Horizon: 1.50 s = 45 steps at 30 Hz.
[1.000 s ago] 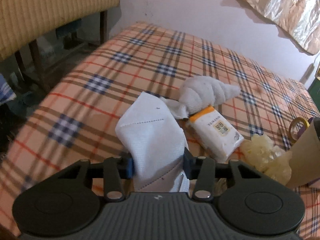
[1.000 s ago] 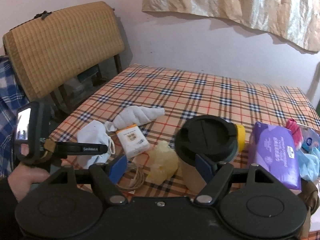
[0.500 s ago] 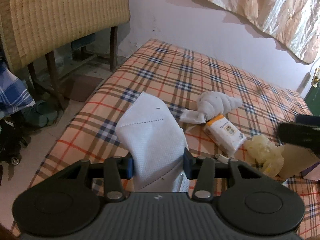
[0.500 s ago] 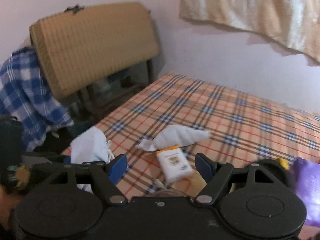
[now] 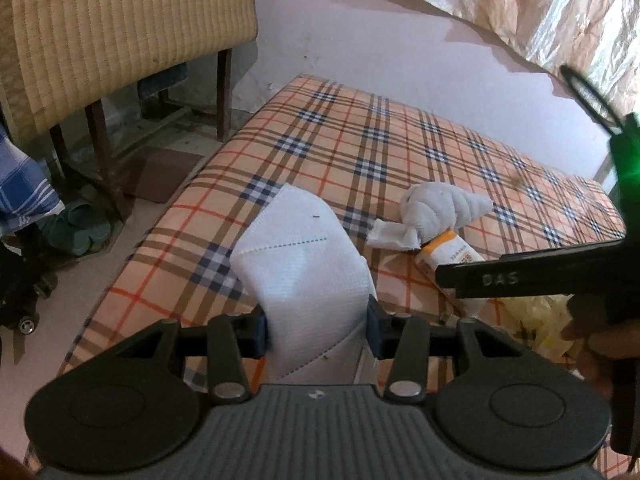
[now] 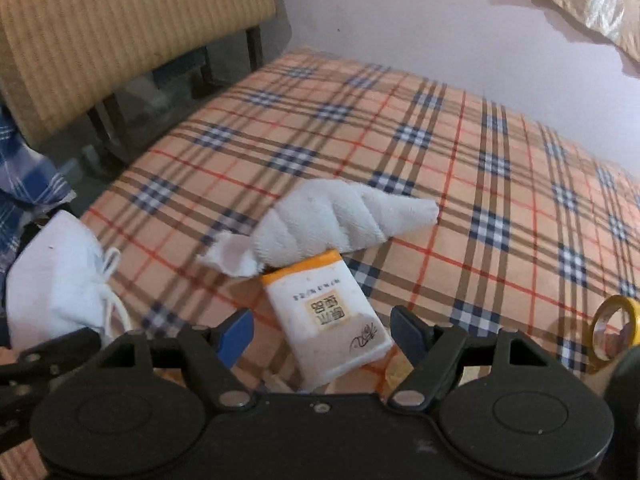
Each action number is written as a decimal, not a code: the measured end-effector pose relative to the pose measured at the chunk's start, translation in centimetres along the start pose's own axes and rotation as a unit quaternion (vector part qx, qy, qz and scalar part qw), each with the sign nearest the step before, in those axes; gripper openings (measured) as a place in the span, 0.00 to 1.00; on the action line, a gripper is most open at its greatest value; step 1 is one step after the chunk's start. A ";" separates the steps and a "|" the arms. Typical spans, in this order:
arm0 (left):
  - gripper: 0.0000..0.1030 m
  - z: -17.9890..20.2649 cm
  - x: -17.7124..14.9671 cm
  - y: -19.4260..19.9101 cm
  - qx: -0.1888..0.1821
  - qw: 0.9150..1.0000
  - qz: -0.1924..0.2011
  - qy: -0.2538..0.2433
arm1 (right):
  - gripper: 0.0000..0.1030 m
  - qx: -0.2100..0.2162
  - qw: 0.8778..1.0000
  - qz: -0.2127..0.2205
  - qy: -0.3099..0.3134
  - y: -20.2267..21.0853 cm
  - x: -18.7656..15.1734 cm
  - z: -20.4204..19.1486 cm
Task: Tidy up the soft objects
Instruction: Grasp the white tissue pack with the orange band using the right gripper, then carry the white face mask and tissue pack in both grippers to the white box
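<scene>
Between left claw (image 5: 316, 330) pads: mask (image 5: 306, 276)

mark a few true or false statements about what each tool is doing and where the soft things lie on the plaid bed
1. The left tool is shut on the white face mask. True.
2. The right tool grips the rolled white towel. False: its jaws stand open and empty, above the tissue pack.
3. The tissue pack has an orange end that lies against the rolled towel. True.
4. The yellow tape roll sits on top of the towel. False: it lies apart, at the right edge of the right wrist view.
5. The towel lies on the floor. False: it lies on the plaid bed.
</scene>
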<state>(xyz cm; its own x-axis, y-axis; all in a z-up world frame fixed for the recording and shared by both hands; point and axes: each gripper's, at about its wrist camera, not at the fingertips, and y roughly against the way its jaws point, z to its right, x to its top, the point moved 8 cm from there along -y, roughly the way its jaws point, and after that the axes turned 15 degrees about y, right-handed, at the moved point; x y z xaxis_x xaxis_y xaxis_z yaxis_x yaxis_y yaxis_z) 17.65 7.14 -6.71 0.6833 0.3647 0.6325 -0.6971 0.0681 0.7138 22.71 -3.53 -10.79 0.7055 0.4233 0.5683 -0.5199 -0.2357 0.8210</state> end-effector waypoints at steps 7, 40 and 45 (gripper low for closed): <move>0.45 0.6 -0.3 -0.8 0.004 1.000 -0.006 -0.004 | 0.65 0.020 1.000 -0.022 0.006 -1.9 -1.1 -0.1; 0.45 10.7 0.2 7.9 -0.043 0.995 0.057 -0.065 | 0.58 -0.039 0.991 0.119 -0.043 18.3 -3.5 3.5; 0.45 12.1 0.2 8.6 -0.050 0.994 0.063 -0.070 | 0.58 -0.045 0.989 0.130 -0.053 19.9 -3.8 4.7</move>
<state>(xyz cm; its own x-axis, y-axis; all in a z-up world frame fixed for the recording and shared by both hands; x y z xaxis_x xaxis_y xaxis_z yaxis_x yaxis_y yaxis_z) 14.43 -3.46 3.18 0.6079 0.2442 0.7556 -0.7923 0.1241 0.5973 11.99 -13.94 3.63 0.5865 0.2629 0.7661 -0.7279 -0.2438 0.6409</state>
